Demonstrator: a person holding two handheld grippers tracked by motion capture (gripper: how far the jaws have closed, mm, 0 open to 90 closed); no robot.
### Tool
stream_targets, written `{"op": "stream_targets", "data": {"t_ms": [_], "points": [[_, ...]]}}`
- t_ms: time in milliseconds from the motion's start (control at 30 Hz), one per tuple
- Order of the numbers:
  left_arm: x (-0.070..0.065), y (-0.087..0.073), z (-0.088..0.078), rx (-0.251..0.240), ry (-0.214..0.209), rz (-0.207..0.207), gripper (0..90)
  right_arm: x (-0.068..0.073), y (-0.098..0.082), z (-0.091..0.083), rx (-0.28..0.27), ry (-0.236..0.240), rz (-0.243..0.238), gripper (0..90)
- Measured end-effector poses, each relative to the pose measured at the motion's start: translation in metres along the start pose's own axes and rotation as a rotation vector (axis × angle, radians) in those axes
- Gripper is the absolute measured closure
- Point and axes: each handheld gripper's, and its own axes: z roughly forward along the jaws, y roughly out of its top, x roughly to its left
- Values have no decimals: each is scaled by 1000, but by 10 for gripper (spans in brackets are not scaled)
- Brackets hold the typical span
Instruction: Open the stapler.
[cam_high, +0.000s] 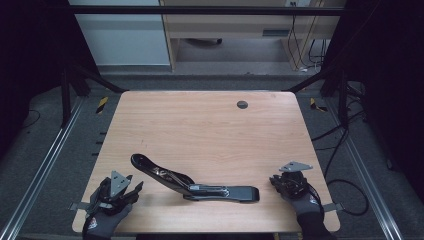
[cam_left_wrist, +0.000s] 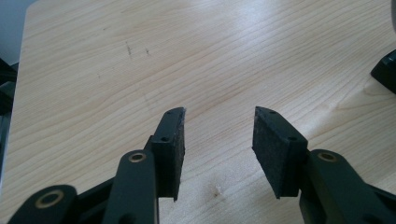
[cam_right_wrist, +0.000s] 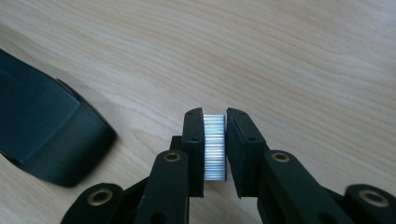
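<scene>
Stapler (cam_high: 192, 183) lies opened out near the table's (cam_high: 210, 125) front edge, between our hands; right gripper (cam_right_wrist: 215, 122) pinches a staple strip (cam_right_wrist: 215, 147), left gripper (cam_left_wrist: 218, 114) gapes empty; we'd carry the strip level to the magazine, aligning before release.

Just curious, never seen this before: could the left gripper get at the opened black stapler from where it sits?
Probably yes. The left gripper has open, empty jaws, and bare table lies between it and the stapler.
</scene>
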Motion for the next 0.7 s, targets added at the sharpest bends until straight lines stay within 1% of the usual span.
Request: {"op": "stream_targets", "data": {"t_ms": [33,133,200,267,300,333,400,700], "points": [[1,0,0,1,1,-3,535,-1,-2,-2,6,5,23,779],[2,0,0,10,0,-12,533,-7,-8,-5,4,10,37,779],[1,-1,1,15,-6,-16,531,-9,-11,-4,0,9,19,778],[1,-1,1,17,-6,-13,530,-9,-11,-4,5,11,20,778],[1,0,1,17,-4,-11,530,-8,-11,-3,12,16,32,778],[1,0,1,17,-4,-11,529,-8,-11,-3,21,16,23,778],[1,-1,1,20,-6,-12,529,-7,-11,-3,30,15,23,777],[0,-1,3,32,-13,-7,524,-9,-12,-1,28,14,31,773]]}}
